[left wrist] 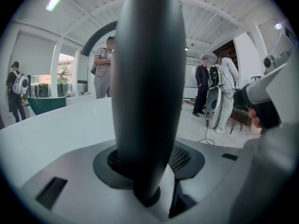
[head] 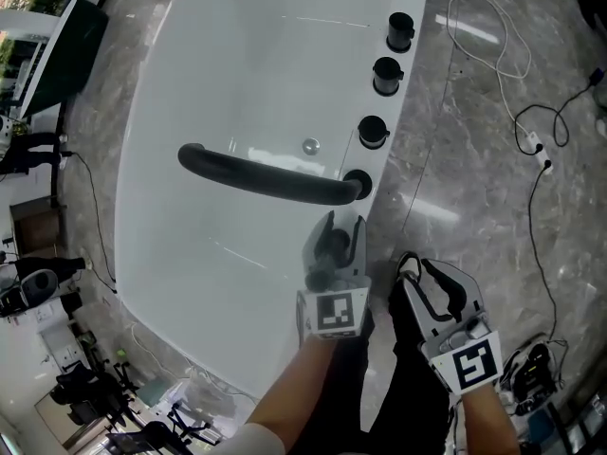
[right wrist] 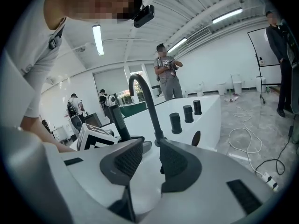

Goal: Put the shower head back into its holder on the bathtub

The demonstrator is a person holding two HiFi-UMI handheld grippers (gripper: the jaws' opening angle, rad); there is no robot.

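I've got the left gripper (head: 343,226) wide open, with the shower head (head: 256,176) shaft between the jaws, unpinched. Its end meets the holder (head: 359,185) on the bathtub (head: 237,55) rim. My right gripper (head: 422,271) is open and empty.

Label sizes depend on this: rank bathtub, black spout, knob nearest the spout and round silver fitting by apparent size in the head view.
Largest first:
bathtub
black spout
knob nearest the spout
round silver fitting

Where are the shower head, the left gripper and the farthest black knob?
shower head (head: 256,178): head view, middle of its black handle.
left gripper (head: 345,222): head view, midway between its fingertips.
farthest black knob (head: 400,28): head view, its top.
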